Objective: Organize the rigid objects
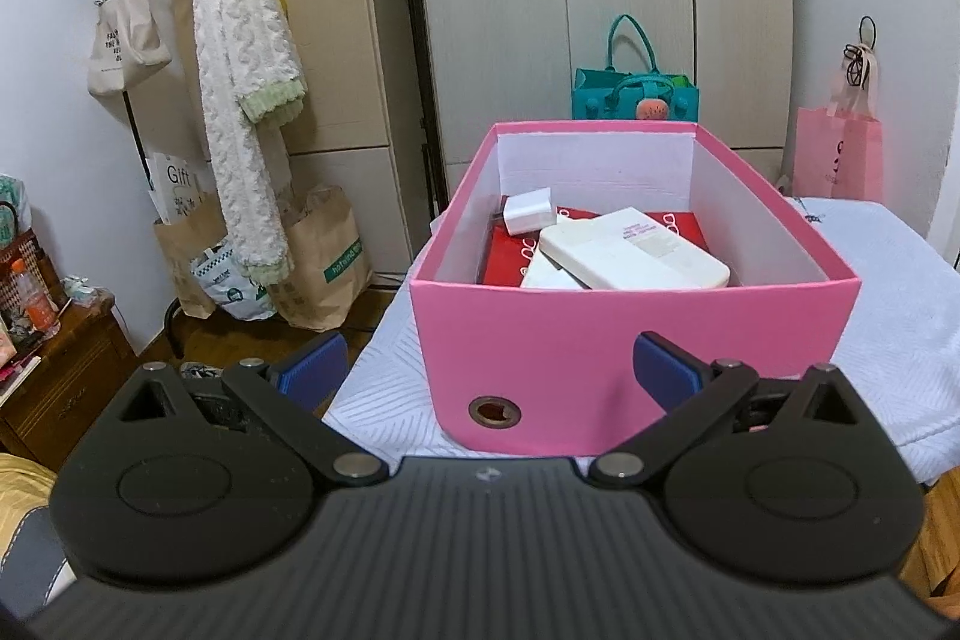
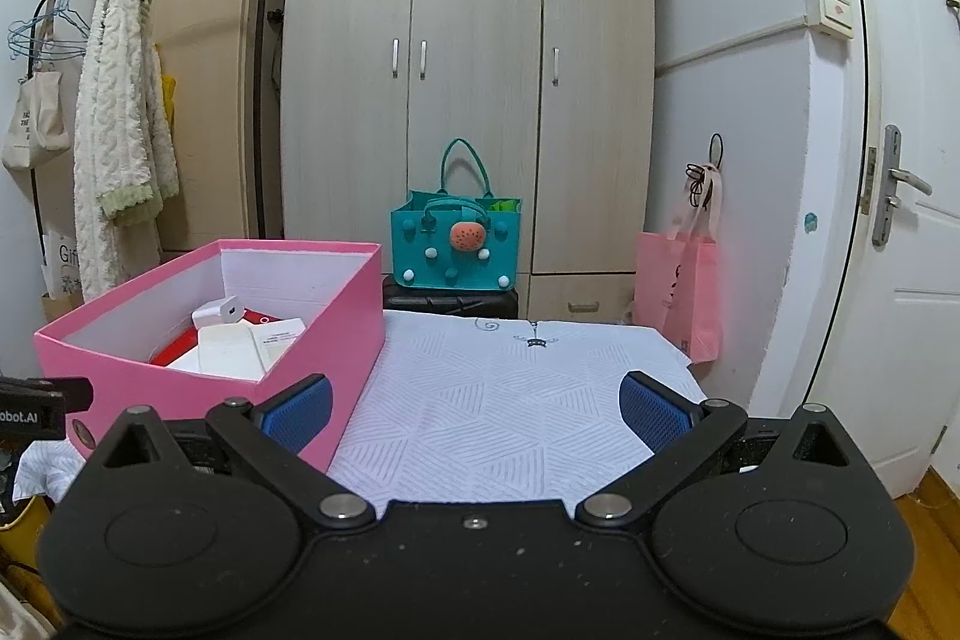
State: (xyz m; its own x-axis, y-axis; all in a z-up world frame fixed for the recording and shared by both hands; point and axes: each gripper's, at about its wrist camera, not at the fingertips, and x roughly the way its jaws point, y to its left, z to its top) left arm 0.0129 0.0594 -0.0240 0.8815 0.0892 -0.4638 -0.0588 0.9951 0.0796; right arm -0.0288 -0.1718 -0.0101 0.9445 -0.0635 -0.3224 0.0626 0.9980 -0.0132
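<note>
While my left gripper [image 1: 489,370] hangs spread wide and empty before the pink box [image 1: 630,340], my right gripper [image 2: 477,409] gapes just as wide over the white cloth [image 2: 510,400], gripping nothing. Inside the box I see a white charger [image 1: 528,213], a white power bank [image 1: 633,259] and a red packet [image 1: 510,256] beneath them.

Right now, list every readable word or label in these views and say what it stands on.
"Gift": white paper bag beneath the clothes rack.
"obot.AI", cut off: black device at left edge, right wrist view.
Unreadable: print on the tote bag, brown bag's green band, white case label.
</note>
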